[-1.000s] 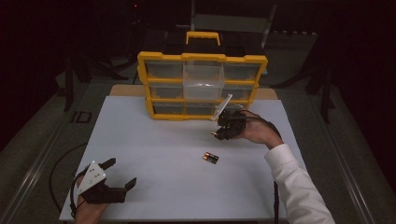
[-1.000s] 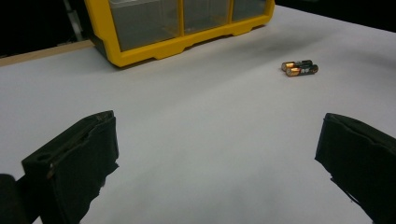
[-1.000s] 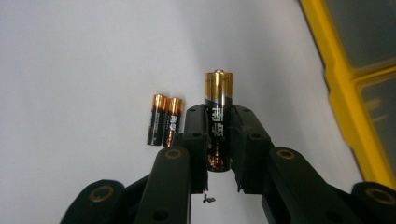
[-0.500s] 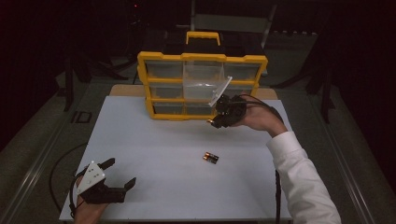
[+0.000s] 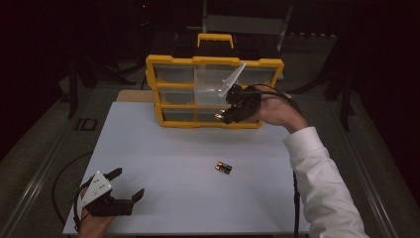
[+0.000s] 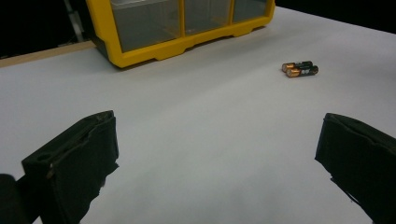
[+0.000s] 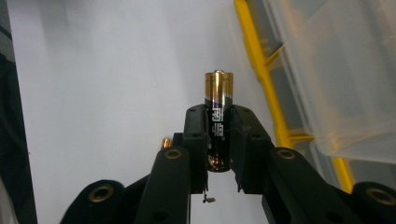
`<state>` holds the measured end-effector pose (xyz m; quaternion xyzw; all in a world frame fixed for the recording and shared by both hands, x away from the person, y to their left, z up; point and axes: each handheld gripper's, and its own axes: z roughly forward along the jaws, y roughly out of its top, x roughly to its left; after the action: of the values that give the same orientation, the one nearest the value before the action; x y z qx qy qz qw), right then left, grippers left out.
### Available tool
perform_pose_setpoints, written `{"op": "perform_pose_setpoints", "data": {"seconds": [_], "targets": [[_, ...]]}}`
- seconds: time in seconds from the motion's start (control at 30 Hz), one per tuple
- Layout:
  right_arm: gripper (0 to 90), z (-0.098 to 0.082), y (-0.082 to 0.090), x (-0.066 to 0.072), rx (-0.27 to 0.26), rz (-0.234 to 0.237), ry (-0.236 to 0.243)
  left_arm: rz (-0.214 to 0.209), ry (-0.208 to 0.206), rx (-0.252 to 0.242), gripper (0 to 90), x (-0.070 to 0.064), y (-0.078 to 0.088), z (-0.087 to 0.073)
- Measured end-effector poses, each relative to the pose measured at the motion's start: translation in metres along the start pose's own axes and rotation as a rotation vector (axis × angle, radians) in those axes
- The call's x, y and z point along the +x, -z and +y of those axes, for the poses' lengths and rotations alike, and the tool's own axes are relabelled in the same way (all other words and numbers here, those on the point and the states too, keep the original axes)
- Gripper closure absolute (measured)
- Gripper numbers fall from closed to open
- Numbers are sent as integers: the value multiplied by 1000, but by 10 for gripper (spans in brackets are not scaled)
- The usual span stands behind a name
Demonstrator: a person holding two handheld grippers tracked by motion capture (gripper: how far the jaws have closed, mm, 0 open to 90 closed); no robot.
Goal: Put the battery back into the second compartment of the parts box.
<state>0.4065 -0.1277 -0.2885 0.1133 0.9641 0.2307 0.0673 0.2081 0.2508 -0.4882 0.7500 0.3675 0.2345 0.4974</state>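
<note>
At the near left corner of the white table (image 5: 163,163) we rest our left gripper (image 5: 126,186) low over the bare surface, its jaws spread wide with nothing between them; in the left gripper view the two black pads stand far apart, and beyond them lie two batteries (image 6: 300,69) side by side and touching, well clear of the yellow organizer (image 6: 177,28); toward the middle of the table the same pair (image 5: 223,167) sits alone on the white top; further right we hold our right gripper (image 5: 221,117) lifted in front of the organizer's (image 5: 213,91) lower drawers, its jaws pinching a single battery (image 7: 217,122); in the right gripper view that cell stands lengthwise between the pads, its copper end poking out past the tips, with a clear drawer (image 7: 341,70) pulled out just beside it; the organizer stands at the table's far edge, a yellow handle on top; around the table the room is dark, with a grey floor to either side.
</note>
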Motion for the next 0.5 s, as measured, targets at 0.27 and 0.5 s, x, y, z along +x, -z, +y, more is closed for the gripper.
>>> {"op": "perform_pose_setpoints", "data": {"seconds": [0.27, 0.5], "targets": [[766, 16, 20, -3, -25, -9, -1, 1, 0, 3, 1, 0, 0, 0], [766, 27, 38, -9, -80, -8, -7, 3, 3, 2, 1, 0, 0, 0]]}}
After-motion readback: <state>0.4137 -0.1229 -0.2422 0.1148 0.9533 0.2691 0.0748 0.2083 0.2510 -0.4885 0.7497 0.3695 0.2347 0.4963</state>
